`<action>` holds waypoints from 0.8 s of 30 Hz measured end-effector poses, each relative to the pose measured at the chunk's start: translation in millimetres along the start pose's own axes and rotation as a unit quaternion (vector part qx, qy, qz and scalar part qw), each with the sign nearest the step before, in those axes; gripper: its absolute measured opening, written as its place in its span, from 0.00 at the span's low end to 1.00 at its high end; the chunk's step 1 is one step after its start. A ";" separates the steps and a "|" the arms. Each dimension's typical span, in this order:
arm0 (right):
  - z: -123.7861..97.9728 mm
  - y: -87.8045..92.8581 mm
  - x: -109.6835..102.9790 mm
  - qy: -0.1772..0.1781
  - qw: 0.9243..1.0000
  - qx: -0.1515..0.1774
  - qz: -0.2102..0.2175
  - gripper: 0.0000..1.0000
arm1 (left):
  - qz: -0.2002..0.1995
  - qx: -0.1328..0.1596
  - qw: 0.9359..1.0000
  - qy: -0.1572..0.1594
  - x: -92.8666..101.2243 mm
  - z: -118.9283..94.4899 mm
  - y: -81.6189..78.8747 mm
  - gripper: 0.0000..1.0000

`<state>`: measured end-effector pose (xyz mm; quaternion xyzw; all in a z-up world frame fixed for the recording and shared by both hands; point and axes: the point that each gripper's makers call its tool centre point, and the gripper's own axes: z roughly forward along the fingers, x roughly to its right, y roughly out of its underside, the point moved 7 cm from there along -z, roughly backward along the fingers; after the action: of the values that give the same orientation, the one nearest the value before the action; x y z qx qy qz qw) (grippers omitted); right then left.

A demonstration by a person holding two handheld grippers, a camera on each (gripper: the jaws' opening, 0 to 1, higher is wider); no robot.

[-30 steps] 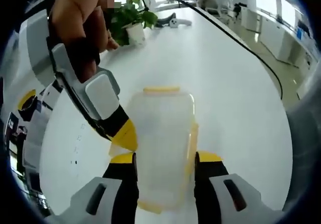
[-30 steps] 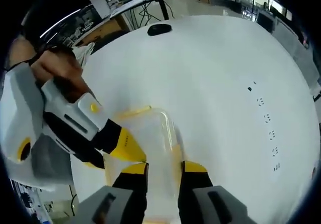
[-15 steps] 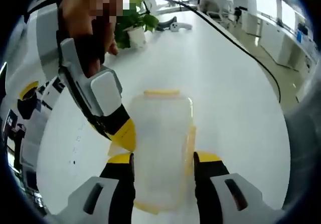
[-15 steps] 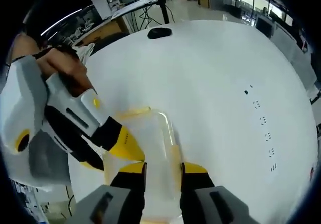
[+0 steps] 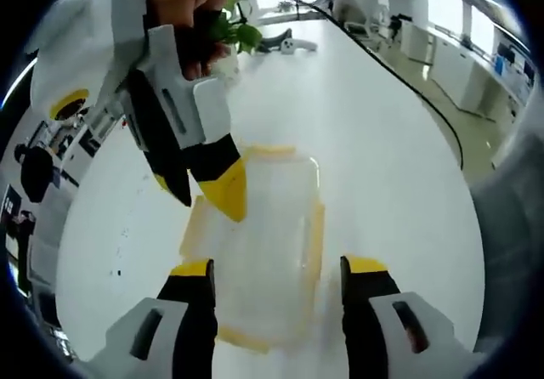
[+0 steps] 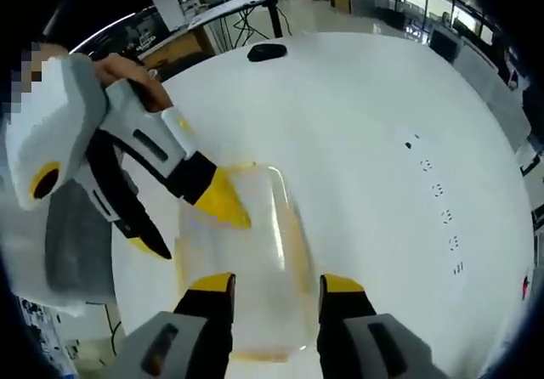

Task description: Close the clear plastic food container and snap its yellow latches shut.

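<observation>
The clear plastic container (image 5: 263,251) lies flat on the white table (image 5: 382,158) with its lid on. Yellow latches show at its far end (image 5: 269,151), along its right side (image 5: 316,230) and at its near end (image 5: 242,338). My left gripper (image 5: 279,268) is open, its jaws wider than the box and apart from its sides. The right gripper (image 5: 206,199) reaches in from the upper left, its yellow tip over the box's far left corner. In the right gripper view the container (image 6: 255,260) sits between the open jaws of my right gripper (image 6: 276,284). The left gripper (image 6: 197,234) hangs open at its left edge.
A potted plant (image 5: 231,24) and a white device (image 5: 293,39) stand at the table's far end, and a black cable (image 5: 408,73) runs along the right side. A dark mouse-like object (image 6: 266,52) lies far off, and small black marks (image 6: 438,190) dot the table.
Both grippers have opened wider and drawn up and back from the container. The container has stayed in place on the table.
</observation>
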<state>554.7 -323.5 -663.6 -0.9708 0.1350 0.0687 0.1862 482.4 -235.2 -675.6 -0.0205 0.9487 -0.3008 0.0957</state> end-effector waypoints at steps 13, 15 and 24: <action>-7.2 14.8 -11.1 0.009 0.999 -0.018 -0.038 0.52 | -0.004 -0.010 1.000 0.003 -9.9 -5.8 13.4 0.68; -9.1 15.9 -13.5 0.010 0.999 -0.016 -0.038 0.54 | -0.008 -0.009 1.000 0.004 -10.9 -7.1 14.0 0.69; -10.7 21.2 -23.5 0.027 0.998 -0.015 -0.057 0.62 | 0.013 -0.009 1.000 -0.010 -22.3 -7.1 16.4 0.77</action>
<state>527.1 -340.9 -656.7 -0.9811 0.0833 0.0342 0.1711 503.2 -215.6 -675.6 -0.0120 0.9506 -0.2905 0.1090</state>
